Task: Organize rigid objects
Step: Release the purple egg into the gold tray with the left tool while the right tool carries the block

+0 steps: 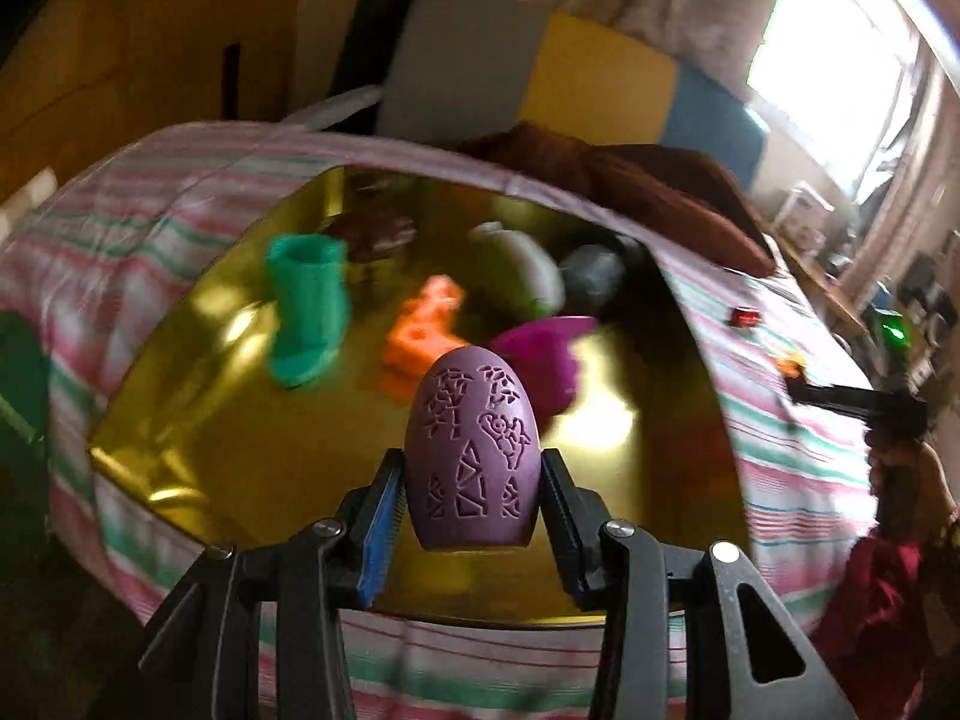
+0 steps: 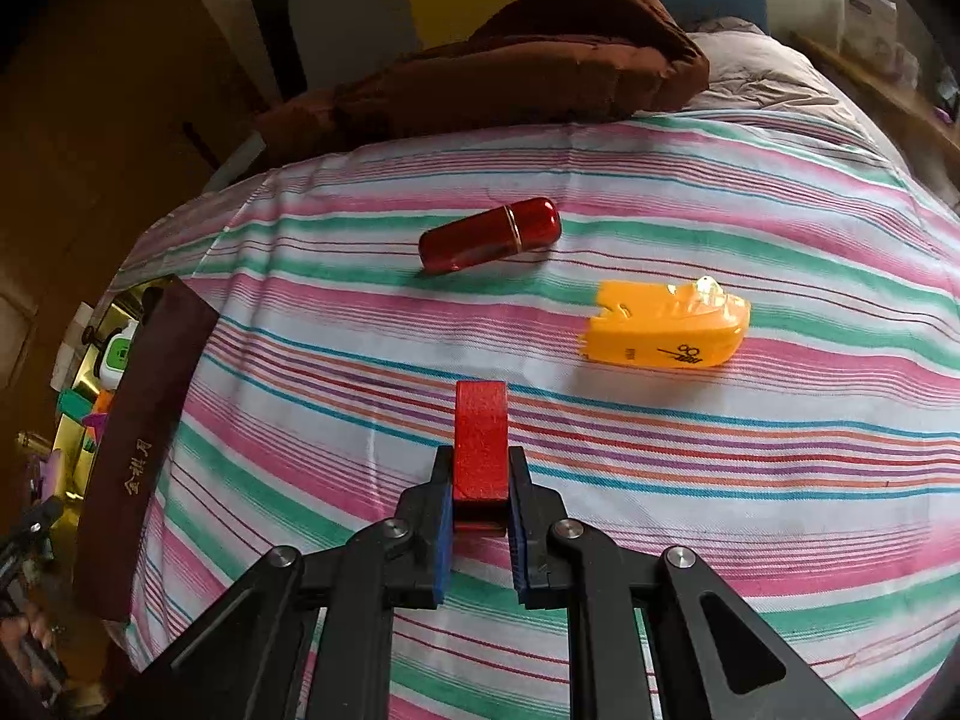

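Observation:
My left gripper (image 1: pixel 472 468) is shut on a purple carved egg (image 1: pixel 471 450) and holds it above the near part of a gold box (image 1: pixel 198 420). In the box lie a green boot (image 1: pixel 306 306), an orange figure (image 1: pixel 423 330), a magenta piece (image 1: pixel 549 354), a white object (image 1: pixel 519 267) and a grey one (image 1: pixel 591 273). My right gripper (image 2: pixel 480 462) is shut on a red block (image 2: pixel 480 441) above the striped bedsheet (image 2: pixel 660 480). A red capsule (image 2: pixel 489 234) and an orange boat-shaped toy (image 2: pixel 666 327) lie on the sheet ahead of it.
A brown blanket (image 2: pixel 516 60) is bunched at the far side of the bed. The gold box's dark brown side (image 2: pixel 144 444) with gold letters stands at the left in the right wrist view. The other gripper (image 1: pixel 852 399) shows at the right in the left wrist view.

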Demonstrator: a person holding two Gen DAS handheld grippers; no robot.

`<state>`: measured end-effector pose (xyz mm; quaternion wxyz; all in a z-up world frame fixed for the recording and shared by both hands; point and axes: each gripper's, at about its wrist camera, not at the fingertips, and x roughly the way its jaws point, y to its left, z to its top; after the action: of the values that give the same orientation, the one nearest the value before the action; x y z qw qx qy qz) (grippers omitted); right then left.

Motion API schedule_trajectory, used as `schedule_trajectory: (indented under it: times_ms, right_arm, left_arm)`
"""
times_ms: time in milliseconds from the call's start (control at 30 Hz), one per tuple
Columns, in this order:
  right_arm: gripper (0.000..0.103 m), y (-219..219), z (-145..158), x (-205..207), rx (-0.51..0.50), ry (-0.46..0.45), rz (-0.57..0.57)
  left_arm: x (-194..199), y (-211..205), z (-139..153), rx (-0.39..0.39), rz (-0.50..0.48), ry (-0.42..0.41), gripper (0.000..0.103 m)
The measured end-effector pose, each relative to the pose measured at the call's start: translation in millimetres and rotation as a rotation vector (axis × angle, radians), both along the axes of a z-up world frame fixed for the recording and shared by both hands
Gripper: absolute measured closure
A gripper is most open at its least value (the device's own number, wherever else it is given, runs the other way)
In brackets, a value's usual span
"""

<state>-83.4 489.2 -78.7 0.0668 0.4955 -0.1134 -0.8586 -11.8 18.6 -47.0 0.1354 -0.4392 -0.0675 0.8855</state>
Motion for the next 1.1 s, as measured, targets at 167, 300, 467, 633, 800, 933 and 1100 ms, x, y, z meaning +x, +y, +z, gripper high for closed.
schedule_trajectory:
  times_ms: [167,300,467,633,800,933,1100]
  right_arm:
    - [0.088,-2,-2,0,0.005,-0.007,0.004]
    - [0.088,-2,-4,-1,0.011,-0.011,-0.001]
    - [0.088,0,-4,-1,0.013,-0.012,-0.009]
    - [0.088,1,-4,-2,0.015,-0.013,-0.01]
    - [0.088,2,-3,-2,0.016,-0.008,-0.012]
    - [0.088,-3,-1,0,0.038,0.002,0.004]
    - [0.088,-21,3,6,-0.003,-0.006,0.037]
  left_arm:
    - [-13,-15,-6,-0.074,0.015,-0.019,0.059]
    - [-22,-23,-11,-0.156,0.02,-0.036,0.059]
    - [-29,-40,-14,-0.187,0.08,-0.038,0.059]
    - [-32,-47,-13,-0.273,0.171,-0.026,0.057]
    - [-19,-61,-7,-0.13,0.237,0.01,0.057]
    - [-5,-53,-2,-0.06,0.24,0.056,0.057]
    - [16,-29,0,0.002,0.147,0.099,0.057]
